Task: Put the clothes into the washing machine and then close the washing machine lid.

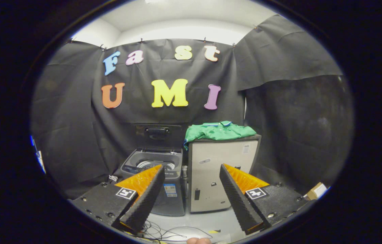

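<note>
We see our gripper with its two fingers spread wide apart and nothing held between them. In the gap between the fingers, well beyond them, stands a pale, boxy cabinet on the light grey floor. On top of that cabinet lies a folded green polo shirt, one sleeve drooping over the cabinet's left edge. Just beside the cabinet, on its left and partly behind our left finger, sits a dark grey top-loading washing machine; its lid is raised upright against the black cloth wall, and the round drum opening shows beneath it. Close to the fingers, a tangle of thin dark cables lies on the floor. Off to the right, past the right finger, a small brown cardboard box rests near the wall
</note>
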{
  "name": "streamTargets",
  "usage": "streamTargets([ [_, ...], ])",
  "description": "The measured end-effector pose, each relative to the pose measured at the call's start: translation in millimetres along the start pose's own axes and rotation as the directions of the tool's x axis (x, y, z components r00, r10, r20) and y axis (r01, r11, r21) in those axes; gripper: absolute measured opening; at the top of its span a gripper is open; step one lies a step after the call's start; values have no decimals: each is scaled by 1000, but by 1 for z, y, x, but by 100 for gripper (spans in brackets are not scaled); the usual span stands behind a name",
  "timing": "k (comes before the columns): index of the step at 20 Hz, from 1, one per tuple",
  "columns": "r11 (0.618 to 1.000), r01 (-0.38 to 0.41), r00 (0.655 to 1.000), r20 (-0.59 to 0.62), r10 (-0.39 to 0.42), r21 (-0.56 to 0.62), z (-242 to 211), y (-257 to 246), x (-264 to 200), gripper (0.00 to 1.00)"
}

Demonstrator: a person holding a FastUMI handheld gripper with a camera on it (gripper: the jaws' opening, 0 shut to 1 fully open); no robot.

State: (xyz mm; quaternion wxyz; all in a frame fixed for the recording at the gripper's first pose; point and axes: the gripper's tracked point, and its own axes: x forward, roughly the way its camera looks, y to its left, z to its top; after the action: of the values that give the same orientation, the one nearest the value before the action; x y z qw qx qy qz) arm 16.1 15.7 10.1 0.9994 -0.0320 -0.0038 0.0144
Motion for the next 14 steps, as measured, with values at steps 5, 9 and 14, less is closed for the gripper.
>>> streamTargets([
  [5, 1000, 4, 1000, -12, -4, 6, -2, 2, 3, 100],
  [9, 1000, -1, 1000, -18, 1, 3, -4, 7, 7, 100],
  [14, 1000, -5, 1000, -14, 5, 3, -3, 12, 11, 100],
])
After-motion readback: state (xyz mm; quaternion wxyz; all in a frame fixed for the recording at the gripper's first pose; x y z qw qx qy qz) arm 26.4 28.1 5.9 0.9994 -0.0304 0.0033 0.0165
